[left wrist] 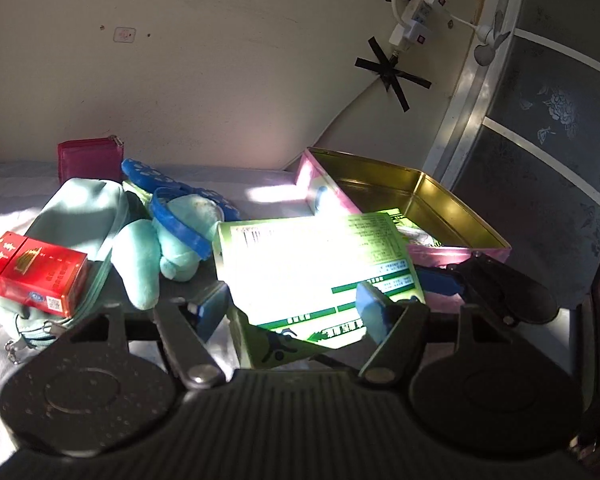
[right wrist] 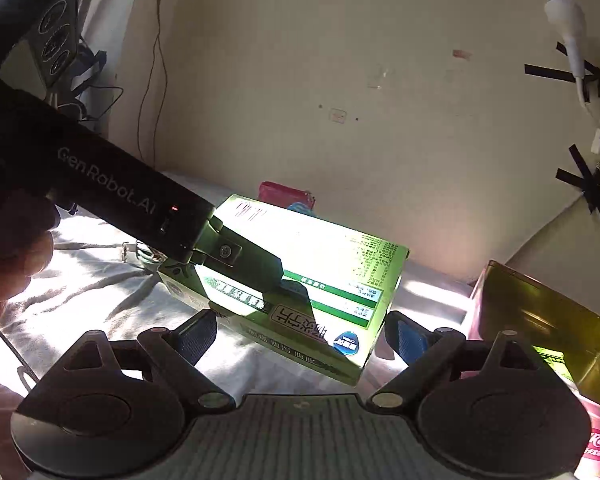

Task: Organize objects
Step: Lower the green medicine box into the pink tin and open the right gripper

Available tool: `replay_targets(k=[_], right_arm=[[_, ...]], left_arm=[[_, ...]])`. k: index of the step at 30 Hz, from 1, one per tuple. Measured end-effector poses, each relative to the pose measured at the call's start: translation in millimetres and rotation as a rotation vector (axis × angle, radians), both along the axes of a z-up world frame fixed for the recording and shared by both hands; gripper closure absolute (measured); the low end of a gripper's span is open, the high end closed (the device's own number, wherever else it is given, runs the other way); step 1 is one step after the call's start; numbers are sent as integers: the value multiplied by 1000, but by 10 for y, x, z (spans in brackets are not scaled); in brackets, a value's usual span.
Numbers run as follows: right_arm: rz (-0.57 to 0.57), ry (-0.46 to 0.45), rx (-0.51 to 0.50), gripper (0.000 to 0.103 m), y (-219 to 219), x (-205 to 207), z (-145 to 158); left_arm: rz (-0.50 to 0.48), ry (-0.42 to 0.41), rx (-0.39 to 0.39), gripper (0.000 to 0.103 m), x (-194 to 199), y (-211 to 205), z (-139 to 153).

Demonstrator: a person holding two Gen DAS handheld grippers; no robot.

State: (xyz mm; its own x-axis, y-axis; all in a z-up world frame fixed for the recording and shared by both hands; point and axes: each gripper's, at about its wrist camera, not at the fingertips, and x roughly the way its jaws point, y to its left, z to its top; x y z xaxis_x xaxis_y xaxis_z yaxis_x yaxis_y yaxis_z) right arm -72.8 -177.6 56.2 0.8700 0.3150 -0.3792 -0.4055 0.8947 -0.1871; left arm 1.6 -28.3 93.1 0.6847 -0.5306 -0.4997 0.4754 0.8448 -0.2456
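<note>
Left hand-held gripper [left wrist: 296, 312] clamps the green box [left wrist: 316, 264], tilted toward the open tin [left wrist: 452, 216] for stowing, while right hand-held gripper [right wrist: 300, 340] waits spread wide

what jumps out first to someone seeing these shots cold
The sunlit green box glares brightest, dead centre, clamped between the left gripper fingers while the right gripper hangs open around its near end. To its right sits an open tin with a gold inside and pink walls. At far left a red pack lies on a mint pouch.
</note>
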Motion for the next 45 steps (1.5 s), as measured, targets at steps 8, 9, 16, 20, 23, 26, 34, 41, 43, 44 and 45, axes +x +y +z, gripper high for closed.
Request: replay_targets(k=[8,9,16,20,23,26,34,41,43,44,45], right_arm=[[-182,-34,74,17,-1035,229,201],[-198,-27,84,17,-1161,286,217],[-307,50,156,17,-1780,839,42],[-388,88,167,16,-1924,1102,-104],[-411,91,212,16,-1983,1090,-117],[-411,77,234,16,-1962,944,-105],[-412,59,227,16,-1785,678,12],[-416,77,188,16,-1561,533,99],[-414,78,182,16,-1505,509,118],[-413,79,178,16,-1454,486,129],[-410,80,173,16,-1419,479,137]], left_arm=[[-155,-54,39,31,394,-1128,227],[-165,-57,43,31,460,-1259,230],[-164,-58,102,30,884,-1982,59],[-78,-52,210,30,1028,-2191,-100],[-28,-62,230,30,992,-2129,-85],[7,-94,250,30,882,-2013,-34],[65,-113,230,27,563,-1672,68],[111,-117,204,27,365,-1297,105],[126,-116,197,27,324,-1189,106],[135,-117,196,26,300,-1128,104],[140,-117,198,26,288,-1087,100]])
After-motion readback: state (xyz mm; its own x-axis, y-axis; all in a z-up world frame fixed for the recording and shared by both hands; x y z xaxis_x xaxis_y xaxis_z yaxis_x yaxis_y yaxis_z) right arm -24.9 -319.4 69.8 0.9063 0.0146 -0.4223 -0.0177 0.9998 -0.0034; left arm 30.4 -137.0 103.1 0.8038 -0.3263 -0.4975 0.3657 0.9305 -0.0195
